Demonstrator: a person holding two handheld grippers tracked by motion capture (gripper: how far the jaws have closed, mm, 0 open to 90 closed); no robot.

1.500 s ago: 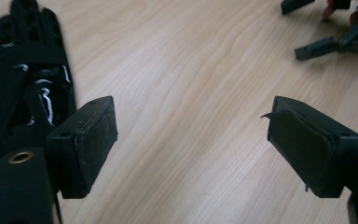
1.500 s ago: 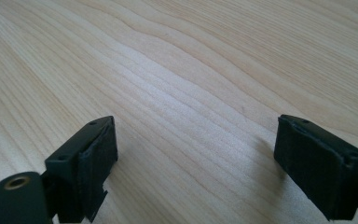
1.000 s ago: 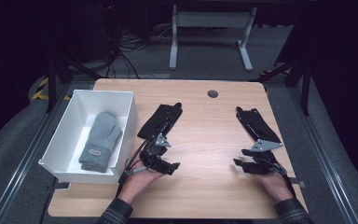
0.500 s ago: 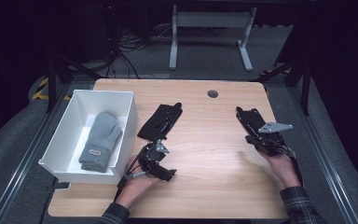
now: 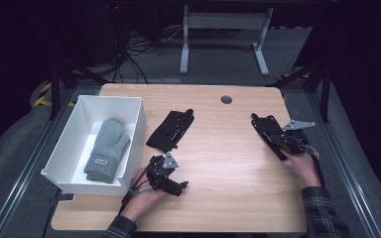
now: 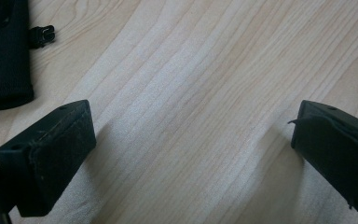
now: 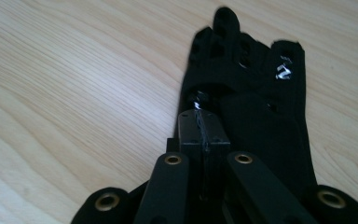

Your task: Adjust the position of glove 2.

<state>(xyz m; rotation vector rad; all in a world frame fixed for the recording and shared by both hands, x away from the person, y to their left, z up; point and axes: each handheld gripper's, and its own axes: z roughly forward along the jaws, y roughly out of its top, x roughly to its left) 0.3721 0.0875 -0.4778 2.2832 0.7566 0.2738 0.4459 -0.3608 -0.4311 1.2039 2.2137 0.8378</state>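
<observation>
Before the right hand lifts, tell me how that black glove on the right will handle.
The black glove lies flat and thin on the table, so it will probably droop limp when raised. It looks light for its size. The right tongs are shut on its fabric near the middle, so both ends may sag.

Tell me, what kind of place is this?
Probably a lab or recording studio, not a home: a bare wooden table stands among dark surroundings, with loose cables on the grey floor behind and a white bin set for sorting gloves.
</observation>
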